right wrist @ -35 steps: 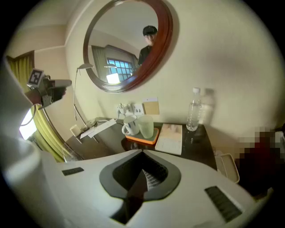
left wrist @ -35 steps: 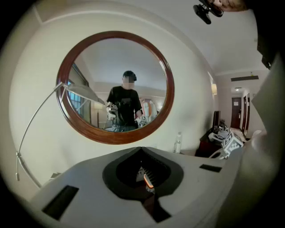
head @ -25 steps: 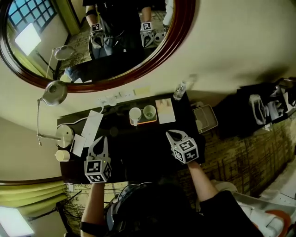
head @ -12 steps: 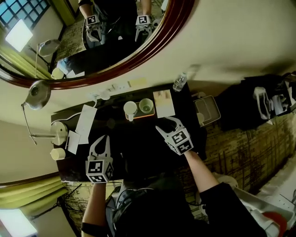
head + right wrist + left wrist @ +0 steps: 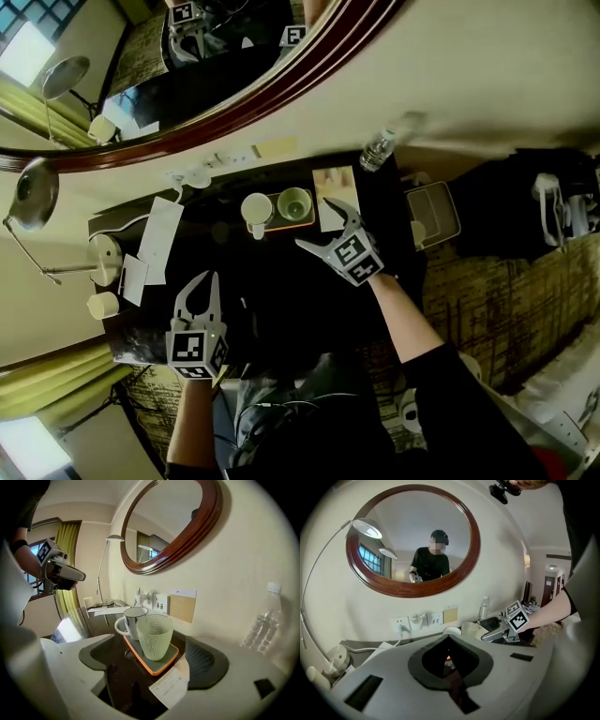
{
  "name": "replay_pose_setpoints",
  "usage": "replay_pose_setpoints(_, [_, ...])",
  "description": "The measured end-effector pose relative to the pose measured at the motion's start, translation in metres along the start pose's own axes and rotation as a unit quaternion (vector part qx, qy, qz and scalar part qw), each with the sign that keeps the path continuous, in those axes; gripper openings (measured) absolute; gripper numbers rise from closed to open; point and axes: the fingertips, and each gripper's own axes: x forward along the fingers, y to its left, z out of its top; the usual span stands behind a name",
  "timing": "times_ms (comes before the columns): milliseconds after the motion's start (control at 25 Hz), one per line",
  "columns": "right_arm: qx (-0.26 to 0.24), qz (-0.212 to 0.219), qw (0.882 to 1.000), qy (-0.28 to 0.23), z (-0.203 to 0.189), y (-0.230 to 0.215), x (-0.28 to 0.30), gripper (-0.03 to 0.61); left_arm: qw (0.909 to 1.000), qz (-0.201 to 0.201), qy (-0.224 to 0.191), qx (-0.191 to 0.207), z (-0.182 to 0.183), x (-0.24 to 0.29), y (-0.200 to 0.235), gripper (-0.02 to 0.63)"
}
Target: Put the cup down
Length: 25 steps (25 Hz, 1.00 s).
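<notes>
sleeve (image 5: 442, 377): black, short | left gripper (image 5: 203, 278): grey, dark-lined jaws | right gripper (image 5: 321, 223): same | marker cubes (image 5: 195, 349): black-and-white squares

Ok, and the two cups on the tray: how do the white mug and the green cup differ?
The white mug is opaque with a dark rim; the green cup is translucent and dimpled. The white mug has a handle at its side; the green cup has none. In the right gripper view the green cup stands in front, partly covering the white mug. Both stand upright on the orange-edged tray.
</notes>
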Motion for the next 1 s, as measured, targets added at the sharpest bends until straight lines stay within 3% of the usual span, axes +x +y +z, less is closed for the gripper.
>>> replay_pose_setpoints(280, [-0.048, 0.028, 0.998, -0.02, 0.006, -0.01, 0.039, 0.502, 0.9991, 0.014, -0.009, -0.038, -0.001, 0.019, -0.011, 0.005])
replay_pose_setpoints(480, [-0.066, 0.046, 0.996, -0.027, 0.009, -0.013, 0.052, 0.494, 0.9993, 0.016, -0.002, -0.035, -0.016, 0.02, -0.014, 0.005])
replay_pose_setpoints(1000, [-0.088, 0.056, 0.994, -0.027, 0.006, -0.008, 0.065, 0.383, 0.9982, 0.05, 0.013, -0.029, -0.044, 0.007, 0.002, 0.005])
